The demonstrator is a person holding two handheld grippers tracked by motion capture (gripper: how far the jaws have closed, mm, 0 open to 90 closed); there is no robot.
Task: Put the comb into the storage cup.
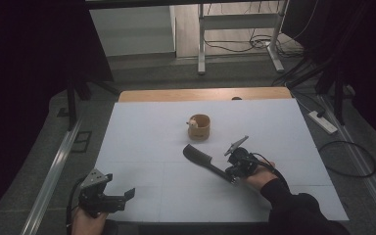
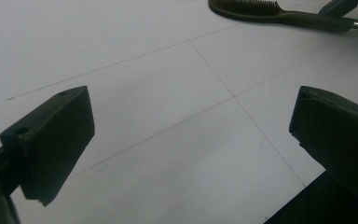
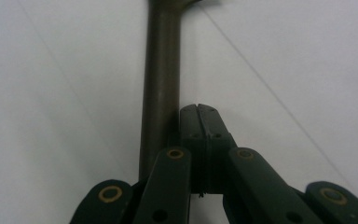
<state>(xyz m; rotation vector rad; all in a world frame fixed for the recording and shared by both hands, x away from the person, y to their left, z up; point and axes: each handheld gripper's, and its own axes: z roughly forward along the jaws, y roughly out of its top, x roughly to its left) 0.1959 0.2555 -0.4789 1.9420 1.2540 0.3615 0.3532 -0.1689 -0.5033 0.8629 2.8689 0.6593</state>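
Black hairbrush (image 1: 203, 162) lies flat on the white sheet of the desk (image 1: 142, 142), right of centre, bristle head toward the middle, handle running back to the right claw (image 1: 233, 177); in the right gripper view that claw's jaws are pressed fully together with nothing between them, tips resting against the right side of the brush handle (image 3: 161, 88), beside it rather than around it; left claw (image 1: 127, 195) sits at the near left edge of the desk, jaws spread wide and empty, well apart from the brush; a small round wooden cup (image 1: 199, 127) with a pale object inside stands beyond the brush head, near but not touching; bare sheet between the claws.
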